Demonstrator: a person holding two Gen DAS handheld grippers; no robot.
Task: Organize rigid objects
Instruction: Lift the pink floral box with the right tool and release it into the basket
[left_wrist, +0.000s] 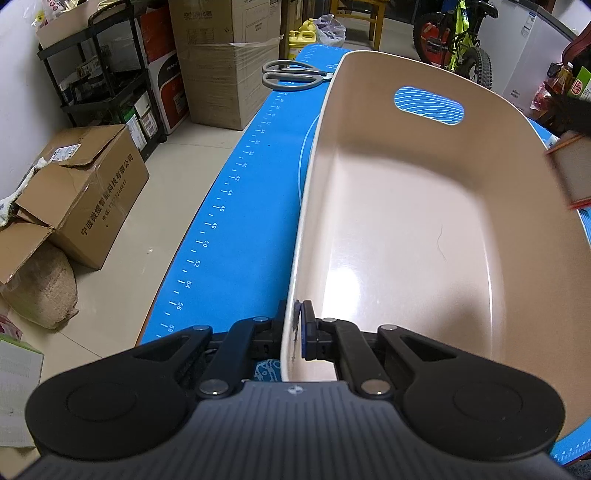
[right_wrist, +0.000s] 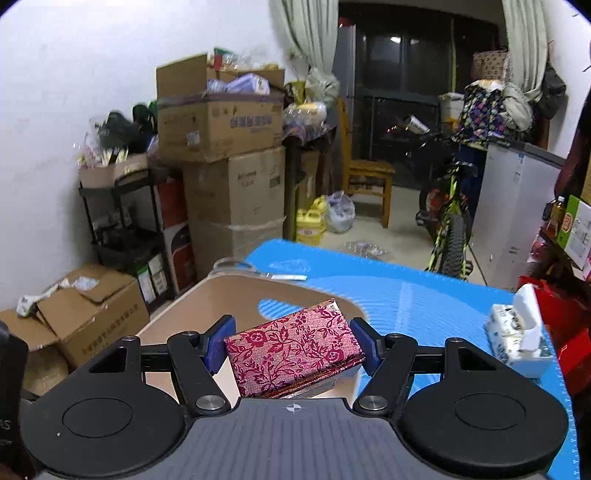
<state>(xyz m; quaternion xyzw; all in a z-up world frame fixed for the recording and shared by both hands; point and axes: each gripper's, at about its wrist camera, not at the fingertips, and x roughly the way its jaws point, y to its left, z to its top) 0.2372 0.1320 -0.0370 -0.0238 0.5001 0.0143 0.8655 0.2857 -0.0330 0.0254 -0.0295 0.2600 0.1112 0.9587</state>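
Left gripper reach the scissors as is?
Probably not: the left gripper is shut on the basket wall. The scissors lie unobstructed at the mat's far end.
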